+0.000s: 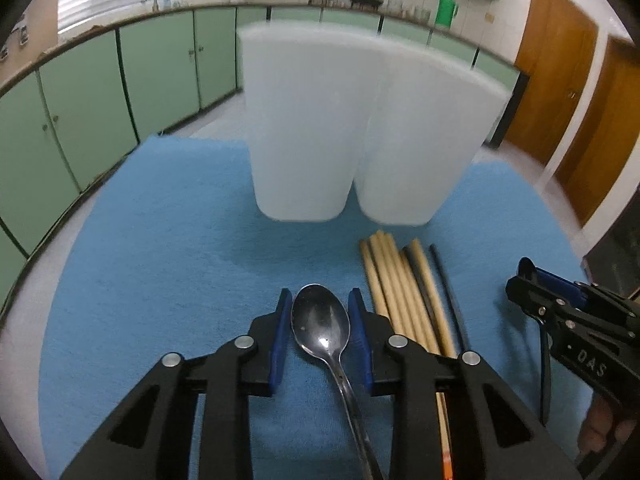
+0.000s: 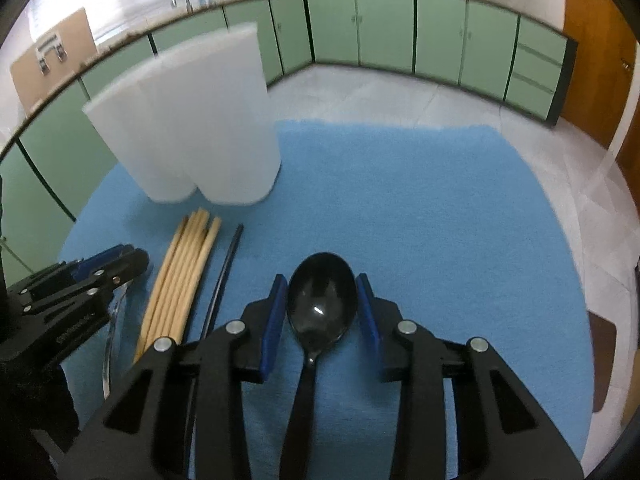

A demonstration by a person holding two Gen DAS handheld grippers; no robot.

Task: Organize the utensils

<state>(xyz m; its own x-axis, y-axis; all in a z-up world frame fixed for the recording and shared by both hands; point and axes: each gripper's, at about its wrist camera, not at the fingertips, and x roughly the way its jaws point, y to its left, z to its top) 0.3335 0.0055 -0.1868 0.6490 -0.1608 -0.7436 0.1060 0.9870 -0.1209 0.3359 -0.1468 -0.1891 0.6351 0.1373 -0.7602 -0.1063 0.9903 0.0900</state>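
A metal spoon lies on the blue mat, its bowl between the open fingers of my left gripper; the blue pads stand on either side without clearly touching it. A black plastic spoon lies on the mat with its bowl between the open fingers of my right gripper. Two white translucent bins stand together at the back of the mat, also in the right wrist view. A bundle of wooden and black chopsticks lies between the grippers, also in the right wrist view.
The right gripper shows at the right edge of the left wrist view; the left gripper shows at the left of the right wrist view. Green cabinets line the room behind. A wooden door is at the right.
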